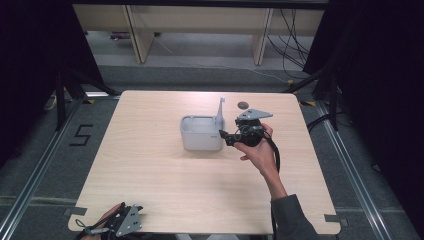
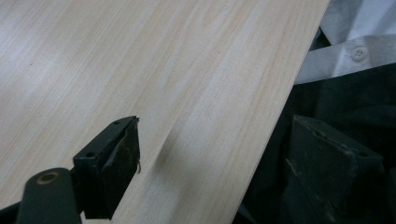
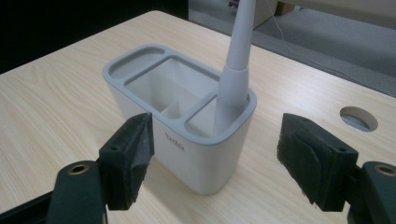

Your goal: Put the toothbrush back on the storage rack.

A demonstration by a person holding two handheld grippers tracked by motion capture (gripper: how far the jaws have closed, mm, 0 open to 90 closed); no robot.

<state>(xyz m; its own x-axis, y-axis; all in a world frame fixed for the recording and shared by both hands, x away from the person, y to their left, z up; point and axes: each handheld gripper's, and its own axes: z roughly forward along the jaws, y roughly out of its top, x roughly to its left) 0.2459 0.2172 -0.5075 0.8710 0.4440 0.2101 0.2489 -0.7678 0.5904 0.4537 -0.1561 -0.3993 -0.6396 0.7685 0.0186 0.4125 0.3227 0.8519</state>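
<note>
Light wood-grain square table [image 1: 165, 190] on grey floor, dark curtains both sides, pale cabinet legs behind. Round cable hole [image 3: 358, 117] near the far edge. White plastic compartmented holder with grey rim [image 1: 200, 132] sits mid-table, a pale grey slim-handled tool [image 3: 236, 65] upright in its end slot. Right gripper [image 3: 215, 158] just beside the holder, jaws wide, empty. Left gripper [image 2: 210, 172] at the near table edge, jaws wide, one over wood, one off the edge. Its view shows white and dark cloth [image 2: 355, 51].
</note>
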